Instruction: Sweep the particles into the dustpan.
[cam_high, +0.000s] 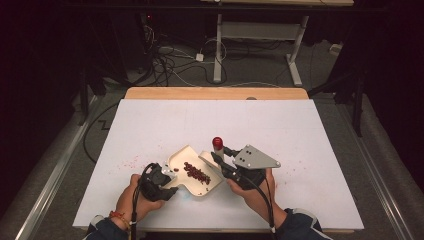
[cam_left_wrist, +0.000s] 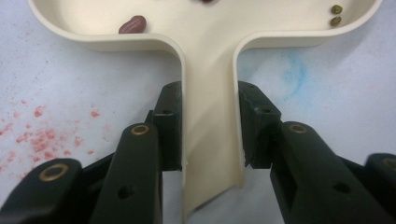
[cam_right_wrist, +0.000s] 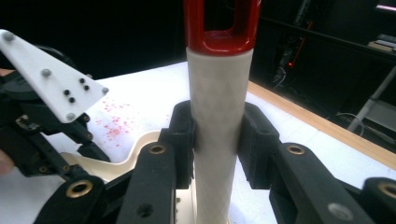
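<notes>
A cream scoop-shaped tray (cam_high: 186, 153) lies on the white table, with several red beans (cam_high: 196, 172) in it. My left gripper (cam_high: 167, 181) is shut on the tray's flat handle (cam_left_wrist: 211, 140), its pads (cam_left_wrist: 170, 126) pressing both edges. A red bean (cam_left_wrist: 133, 24) and two small green ones (cam_left_wrist: 336, 14) lie in the tray. My right gripper (cam_high: 220, 159) is shut on a tool's white handle (cam_right_wrist: 219, 116) with a red looped end (cam_high: 218, 142), held over the tray's right rim. The tool's lower end is hidden.
Red specks (cam_high: 129, 162) stain the sheet left of the tray, and a blue smudge (cam_left_wrist: 294, 74) lies beside the handle. The table's wooden far edge (cam_high: 215, 93) shows beyond the sheet. Cables and a desk frame (cam_high: 295, 55) stand on the floor behind.
</notes>
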